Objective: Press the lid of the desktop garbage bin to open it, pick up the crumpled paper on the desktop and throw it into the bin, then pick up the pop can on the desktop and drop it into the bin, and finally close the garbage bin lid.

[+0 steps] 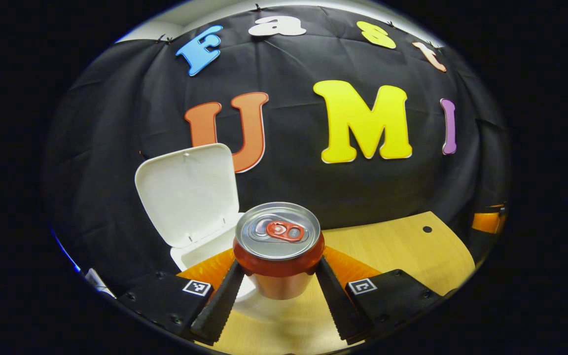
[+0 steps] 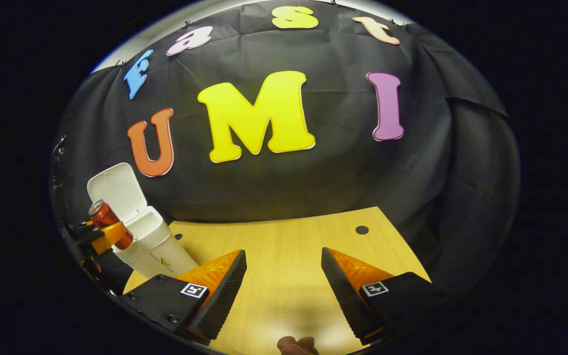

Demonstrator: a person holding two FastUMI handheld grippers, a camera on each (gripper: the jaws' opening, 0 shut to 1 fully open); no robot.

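The left hand-held gripper (image 1: 278, 276) clamps the upright pop can (image 1: 279, 249) between both fingers, raised just beside the white garbage bin (image 2: 153, 246) with its lid (image 1: 188, 192) up, near the surface's (image 2: 284, 246) far left corner, while the right hand-held gripper (image 2: 284, 276) hangs wide and holds nothing.

Black cloth (image 2: 313, 177) hangs creased as the back wall, pinned along its top edge. Below it stands a pale wooden table (image 2: 284, 246) with a small dark hole (image 2: 362, 230) near its far edge.
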